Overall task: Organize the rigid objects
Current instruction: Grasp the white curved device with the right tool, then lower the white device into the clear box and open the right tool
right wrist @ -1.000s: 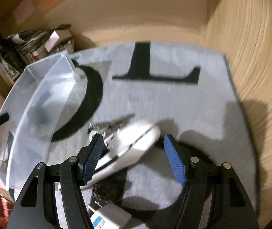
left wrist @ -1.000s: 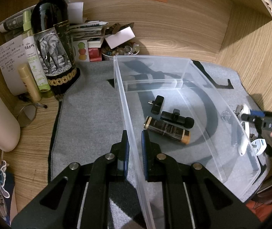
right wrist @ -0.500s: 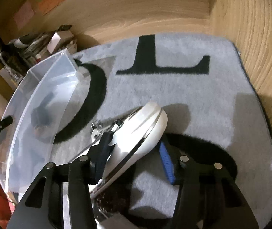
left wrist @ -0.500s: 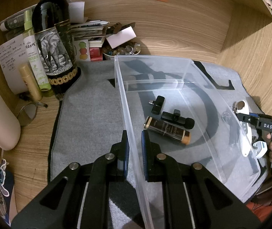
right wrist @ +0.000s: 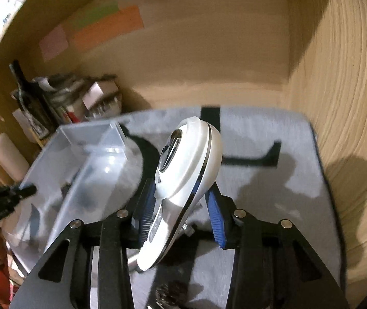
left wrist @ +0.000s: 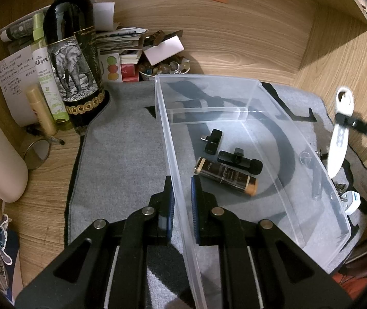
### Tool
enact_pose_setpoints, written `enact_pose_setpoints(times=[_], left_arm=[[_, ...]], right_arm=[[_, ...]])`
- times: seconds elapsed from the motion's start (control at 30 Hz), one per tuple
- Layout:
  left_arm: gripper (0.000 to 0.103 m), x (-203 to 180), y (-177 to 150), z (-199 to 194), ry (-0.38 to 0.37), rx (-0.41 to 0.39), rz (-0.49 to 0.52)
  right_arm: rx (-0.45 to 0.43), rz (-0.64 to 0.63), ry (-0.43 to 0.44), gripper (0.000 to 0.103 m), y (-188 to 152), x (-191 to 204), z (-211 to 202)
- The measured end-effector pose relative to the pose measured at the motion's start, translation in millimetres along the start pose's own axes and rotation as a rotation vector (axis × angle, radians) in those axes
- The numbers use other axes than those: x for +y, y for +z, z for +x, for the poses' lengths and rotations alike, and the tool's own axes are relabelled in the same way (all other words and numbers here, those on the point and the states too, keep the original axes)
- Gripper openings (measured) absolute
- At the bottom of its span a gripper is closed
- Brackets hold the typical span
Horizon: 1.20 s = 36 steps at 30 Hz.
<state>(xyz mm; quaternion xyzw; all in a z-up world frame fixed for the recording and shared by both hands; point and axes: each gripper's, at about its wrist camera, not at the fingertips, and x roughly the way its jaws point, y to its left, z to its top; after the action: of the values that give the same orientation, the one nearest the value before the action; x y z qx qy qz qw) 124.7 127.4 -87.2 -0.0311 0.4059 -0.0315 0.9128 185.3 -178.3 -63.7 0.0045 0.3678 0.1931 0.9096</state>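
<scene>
Over at the left, nothing's really moved: the left gripper (left wrist: 181, 203) is still pinched narrow on the near wall of the clear bin (left wrist: 237, 78), one pad inside and one outside, holding it steady on the grey mat (left wrist: 121, 154). Inside the bin sit a small black adapter (left wrist: 213, 141), a clip mic (left wrist: 240, 159) and a brown tube (left wrist: 226, 176), all bunched around the middle and not shifted at all. The real change is out at 3 o'clock: the white remote (left wrist: 339, 139) that was lying flat on the mat a second ago is now up in the air, standing tall just outside the bin's right wall. In the right wrist view the right gripper (right wrist: 181, 208) is closed on the remote (right wrist: 186, 177) around its lower half, with the fat end sticking up and away and the bin (right wrist: 80, 152) off at 10 o'clock. So the pick looks done, and what's left is probably carrying it over the wall and dropping it in with the others. A white plug (left wrist: 350, 202) and a bunch of keys (left wrist: 339, 186) are still sitting on the mat by the bin at 4 o'clock, so probably more to go after this one.
</scene>
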Motion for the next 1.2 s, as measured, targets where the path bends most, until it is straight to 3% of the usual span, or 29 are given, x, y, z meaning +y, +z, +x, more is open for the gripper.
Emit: enact_pose_setpoints(times=[0.27,0.5,0.8,1.2], left_arm=[[0.012,-1,0,0,0.001,0.0,-0.002],[0.012,-1,0,0,0.001,0.0,-0.001],[0.011,-3,1,1,0.004,-0.001,0.0],[0.011,-3,1,1,0.005,-0.002,0.001]], right_arm=[[-0.133,-0.086,0.069,0.036,35,41,-34],[-0.15,-0.208,0.179,0.036,46,95,-36],[0.014,-0.358,0.26,0.036,28,159,16],[0.271,-0.444,0.303,0.036,0,192,68]])
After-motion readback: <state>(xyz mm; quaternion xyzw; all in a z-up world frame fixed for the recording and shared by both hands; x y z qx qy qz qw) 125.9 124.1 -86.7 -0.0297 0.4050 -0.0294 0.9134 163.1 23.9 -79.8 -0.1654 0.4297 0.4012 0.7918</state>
